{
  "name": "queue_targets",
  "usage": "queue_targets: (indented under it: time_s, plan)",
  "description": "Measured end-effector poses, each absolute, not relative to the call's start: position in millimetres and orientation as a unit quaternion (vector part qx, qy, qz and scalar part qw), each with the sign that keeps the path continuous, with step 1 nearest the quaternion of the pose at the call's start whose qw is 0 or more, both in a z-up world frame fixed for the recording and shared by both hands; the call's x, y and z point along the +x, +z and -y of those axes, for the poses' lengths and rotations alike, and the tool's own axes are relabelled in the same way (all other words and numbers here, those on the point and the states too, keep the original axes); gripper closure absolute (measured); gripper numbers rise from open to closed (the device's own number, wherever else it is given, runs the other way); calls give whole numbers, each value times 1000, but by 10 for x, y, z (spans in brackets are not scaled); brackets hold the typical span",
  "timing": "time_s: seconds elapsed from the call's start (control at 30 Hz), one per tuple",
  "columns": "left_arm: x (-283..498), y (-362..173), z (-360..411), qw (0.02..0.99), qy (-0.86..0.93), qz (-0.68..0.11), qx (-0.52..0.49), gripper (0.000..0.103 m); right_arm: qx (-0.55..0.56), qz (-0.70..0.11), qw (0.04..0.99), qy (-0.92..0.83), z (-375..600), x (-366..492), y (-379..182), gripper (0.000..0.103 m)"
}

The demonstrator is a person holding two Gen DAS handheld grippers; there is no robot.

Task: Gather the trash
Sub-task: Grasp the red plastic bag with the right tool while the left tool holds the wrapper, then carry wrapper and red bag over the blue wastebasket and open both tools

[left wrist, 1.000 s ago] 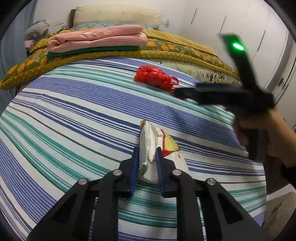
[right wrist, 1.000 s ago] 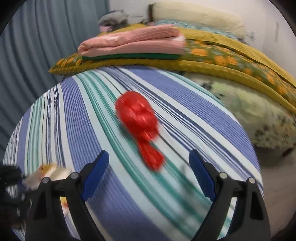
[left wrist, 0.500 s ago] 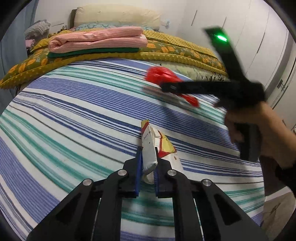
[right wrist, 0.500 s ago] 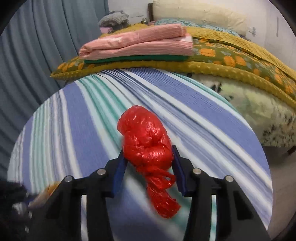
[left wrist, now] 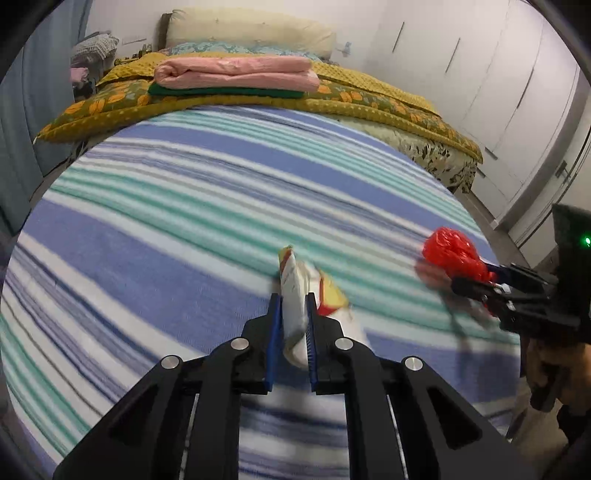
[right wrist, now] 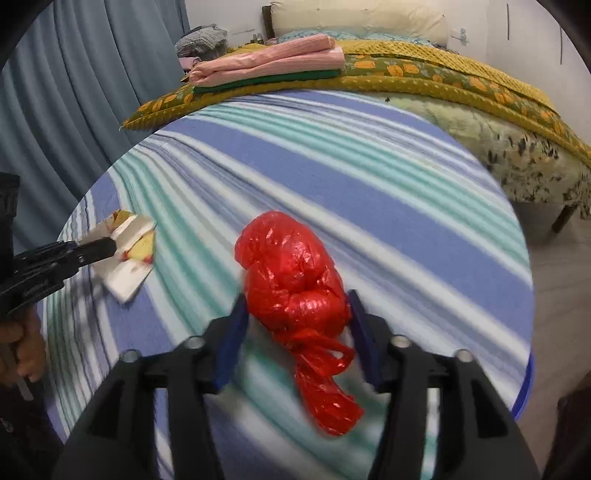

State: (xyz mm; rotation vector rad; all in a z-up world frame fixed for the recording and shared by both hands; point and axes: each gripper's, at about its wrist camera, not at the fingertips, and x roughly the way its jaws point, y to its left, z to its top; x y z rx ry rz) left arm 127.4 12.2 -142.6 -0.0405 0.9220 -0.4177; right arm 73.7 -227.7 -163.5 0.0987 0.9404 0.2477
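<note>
Grips a crumpled white, yellow and red wrapper (left wrist: 293, 295) in the left gripper (left wrist: 295, 310), blue pads pressed flat on both sides of it, jaws nearly closed yet easing apart. Holds the wrapper upright and just above the striped bedspread (left wrist: 184, 221), near the middle of its near half, top end poking out beyond the fingertips.

Carries a knotted red plastic bag (right wrist: 291, 273) in the right gripper (right wrist: 297, 325), jaws widening around it, pads against the bag's two flanks as far as can be told through the blur. Keeps the bag's bulging body beyond the fingertips and lets the knotted tail hang down between the fingers toward the camera. From the left wrist view, shows the bag at the far right, clear of the bedspread with a blurred shadow beneath, close to the right edge of the bed and well apart from the wrapper.

Shows a hand (left wrist: 554, 369) on the right gripper's handle at the right border, and another hand (right wrist: 22, 343) on the left gripper's handle at the left border of the right wrist view.

Farther back, lays a yellow flowered quilt (left wrist: 369, 99) across the bed, with a folded pink blanket (left wrist: 236, 72) on a folded green cloth (left wrist: 221, 90) on top. Beyond that, sets a cream pillow (left wrist: 251, 31) against the wall. Hangs a grey-blue curtain (right wrist: 74, 92) at the left and lines the right with white cupboard doors (left wrist: 480, 74).
</note>
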Motion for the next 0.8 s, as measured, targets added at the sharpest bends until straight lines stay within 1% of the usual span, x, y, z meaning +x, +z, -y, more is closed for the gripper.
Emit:
queue_targets:
  time_s: [0.03, 0.07, 0.1, 0.13, 0.3, 0.4, 0.47, 0.53, 0.57, 0.6, 0.63, 0.67, 0.8]
  plan:
    - [1238, -1443, -143, 873, -201, -443, -21, 82, 49, -452, 883, 114, 2262, 667, -1654, 30]
    - [1201, -1454, -162, 873, -202, -443, -23, 70, 49, -451, 884, 111, 2266, 622, -1663, 28]
    - [1172, -1457, -173, 874, -203, -441, -24, 64, 50, -450, 885, 109, 2266, 587, -1667, 27]
    - [1137, -1458, -186, 876, -201, -438, -24, 63, 51, -451, 884, 108, 2276, 557, -1671, 27]
    - [1119, -1498, -173, 876, -197, -440, -21, 63, 52, -448, 886, 106, 2348, 496, -1593, 23]
    - [1139, -1526, -160, 877, -191, -440, -22, 63, 31, -442, 889, 116, 2330, 546, -1511, 22]
    - [1157, -1526, -149, 878, -189, -439, -24, 64, 13, -452, 883, 125, 2292, 641, -1524, 22]
    - [1193, -1525, -124, 880, -186, -437, -21, 67, -7, -460, 878, 134, 2231, 746, -1568, 22]
    - [1211, -1527, -108, 880, -186, -438, -21, 76, -13, -463, 875, 140, 2211, 781, -1595, 23]
    - [1223, -1530, -92, 879, -186, -439, -20, 88, -16, -466, 873, 142, 2199, 811, -1620, 38]
    - [1243, -1527, -73, 878, -186, -441, -19, 91, -15, -475, 868, 143, 2193, 850, -1646, 51]
    - [1242, -1514, -60, 878, -185, -440, -19, 93, -11, -477, 868, 140, 2201, 853, -1648, 58]
    - [1197, -1364, 14, 886, -187, -424, -7, 95, 29, -454, 880, 137, 2303, 731, -1518, 58]
